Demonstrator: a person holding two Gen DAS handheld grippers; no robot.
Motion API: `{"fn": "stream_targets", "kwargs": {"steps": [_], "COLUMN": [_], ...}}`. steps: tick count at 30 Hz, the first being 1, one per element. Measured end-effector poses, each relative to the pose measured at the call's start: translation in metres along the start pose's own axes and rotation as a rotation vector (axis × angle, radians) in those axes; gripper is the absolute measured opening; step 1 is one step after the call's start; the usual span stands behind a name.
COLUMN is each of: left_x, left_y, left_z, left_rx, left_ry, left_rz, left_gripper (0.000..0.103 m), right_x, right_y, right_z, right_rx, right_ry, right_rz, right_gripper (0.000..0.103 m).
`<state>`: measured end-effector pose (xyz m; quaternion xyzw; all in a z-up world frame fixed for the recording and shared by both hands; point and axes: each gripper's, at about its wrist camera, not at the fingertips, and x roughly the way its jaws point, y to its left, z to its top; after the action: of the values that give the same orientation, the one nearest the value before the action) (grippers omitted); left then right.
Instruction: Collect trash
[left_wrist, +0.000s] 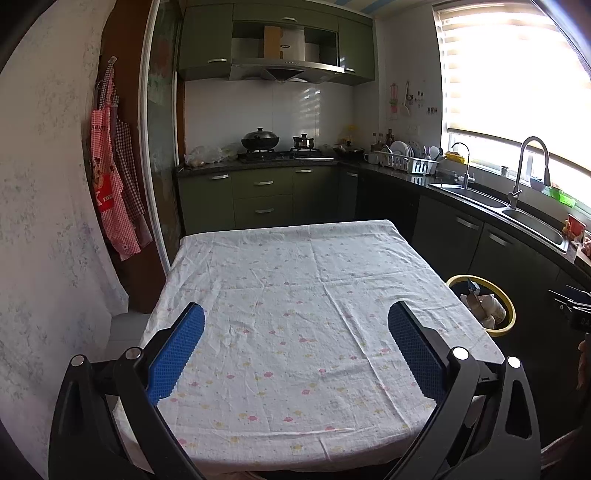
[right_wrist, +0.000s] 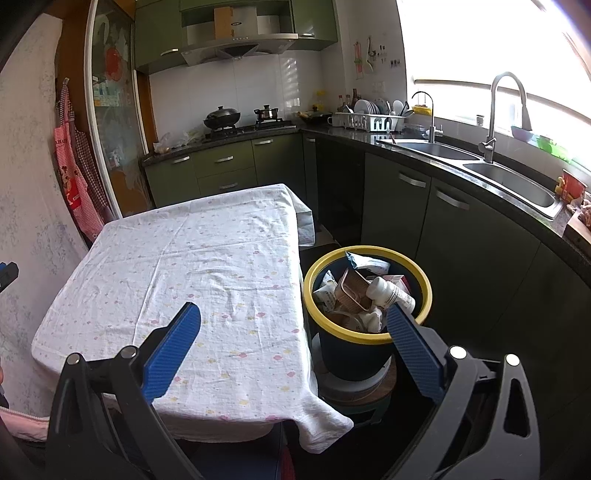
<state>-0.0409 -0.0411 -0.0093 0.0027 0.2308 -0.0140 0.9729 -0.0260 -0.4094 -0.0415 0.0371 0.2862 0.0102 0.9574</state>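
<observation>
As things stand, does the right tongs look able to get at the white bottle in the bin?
Probably yes: the right tongs are open above the bin, and the white bottle lies uncovered on top.

The left hand-held gripper (left_wrist: 295, 317) is hovering with its jaws spread wide, its blue ribbed pads (left_wrist: 177, 354) facing each other across an empty gap. The right hand-held gripper (right_wrist: 293, 321) is likewise hanging open, its fingers (right_wrist: 413, 343) angled forward and downward, gripping nothing. A sliver of the person's hand (left_wrist: 583, 363) is showing at the left wrist view's right edge.
</observation>
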Motion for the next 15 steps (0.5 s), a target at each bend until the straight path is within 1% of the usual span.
{"fn": "stream_targets", "kwargs": {"steps": [15], "left_x": [0.0029], "left_y": [-0.0012], "left_z": [-0.0013], "left_rx": [0.004], "left_ry": [0.009], "left_rz": [-0.005], "left_gripper": [0.098], "right_x": [0.0013], "right_y": [-0.0007], "right_z": [-0.0013], "right_rx": [0.000], "right_ry": [0.003], "right_rz": [0.002], "right_gripper": [0.096]}}
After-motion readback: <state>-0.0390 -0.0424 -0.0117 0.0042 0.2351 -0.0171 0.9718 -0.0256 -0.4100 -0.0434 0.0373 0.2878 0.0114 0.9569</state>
